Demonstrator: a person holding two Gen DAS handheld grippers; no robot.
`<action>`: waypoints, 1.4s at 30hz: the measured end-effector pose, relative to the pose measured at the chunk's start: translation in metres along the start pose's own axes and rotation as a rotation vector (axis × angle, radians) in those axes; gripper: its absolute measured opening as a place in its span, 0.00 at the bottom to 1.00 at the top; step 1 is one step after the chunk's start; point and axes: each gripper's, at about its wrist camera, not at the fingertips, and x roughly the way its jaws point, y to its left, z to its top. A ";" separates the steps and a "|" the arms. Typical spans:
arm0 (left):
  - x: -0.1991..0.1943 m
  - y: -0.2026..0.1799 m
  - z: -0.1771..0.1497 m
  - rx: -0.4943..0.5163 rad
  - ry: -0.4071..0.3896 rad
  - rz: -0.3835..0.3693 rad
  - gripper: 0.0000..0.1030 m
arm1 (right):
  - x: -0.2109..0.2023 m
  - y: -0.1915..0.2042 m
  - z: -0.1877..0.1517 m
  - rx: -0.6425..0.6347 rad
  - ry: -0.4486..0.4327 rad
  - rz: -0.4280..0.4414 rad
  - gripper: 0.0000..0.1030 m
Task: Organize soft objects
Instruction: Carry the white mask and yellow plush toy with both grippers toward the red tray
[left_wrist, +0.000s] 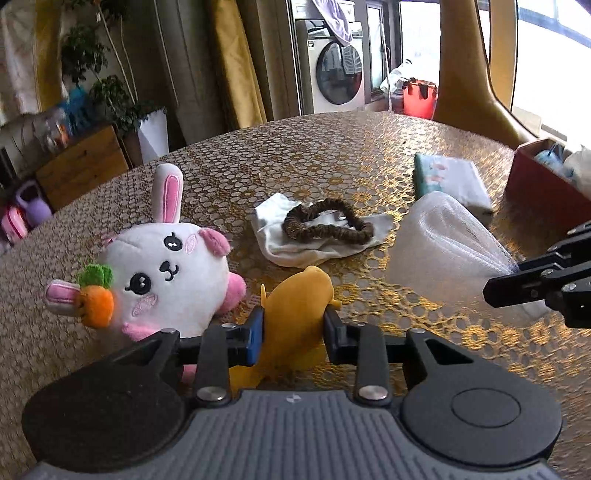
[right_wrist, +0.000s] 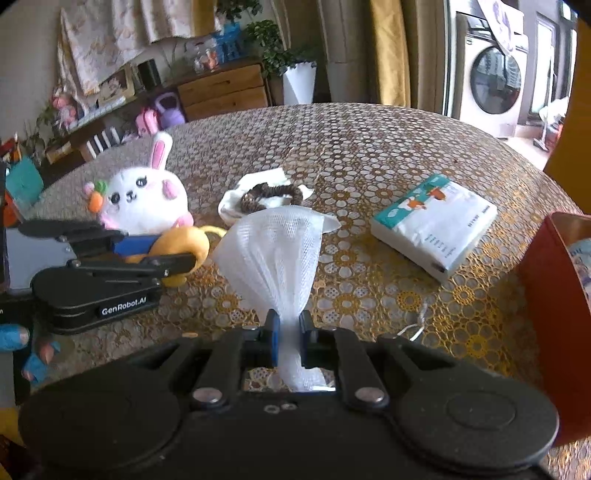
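Between the left tool's (left_wrist: 293, 325) closing pads — yellow toy (left_wrist: 295, 306); mesh bag (right_wrist: 273, 254), pinched in the right tool (right_wrist: 289, 332), lies just rightward.

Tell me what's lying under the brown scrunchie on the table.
The brown scrunchie lies on a crumpled white cloth, which rests on the patterned table. Whether anything is beneath the cloth cannot be seen; it covers that spot.

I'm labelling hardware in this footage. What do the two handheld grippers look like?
Both are matte black. The left gripper and right gripper each have linkage arms with silver rivets, round side pods and blue pads on the fingers. The left one's body carries ribbed grey grip texture and, seen from the right camera, white "GenRobot.AI" lettering.
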 end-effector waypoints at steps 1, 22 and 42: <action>-0.003 -0.001 0.001 -0.008 0.001 -0.008 0.31 | -0.004 -0.001 0.000 0.008 -0.006 0.002 0.10; -0.079 -0.058 0.043 -0.093 -0.011 -0.193 0.31 | -0.130 -0.043 -0.011 0.197 -0.165 -0.058 0.10; -0.109 -0.179 0.100 0.034 -0.049 -0.348 0.31 | -0.208 -0.130 -0.024 0.356 -0.303 -0.189 0.10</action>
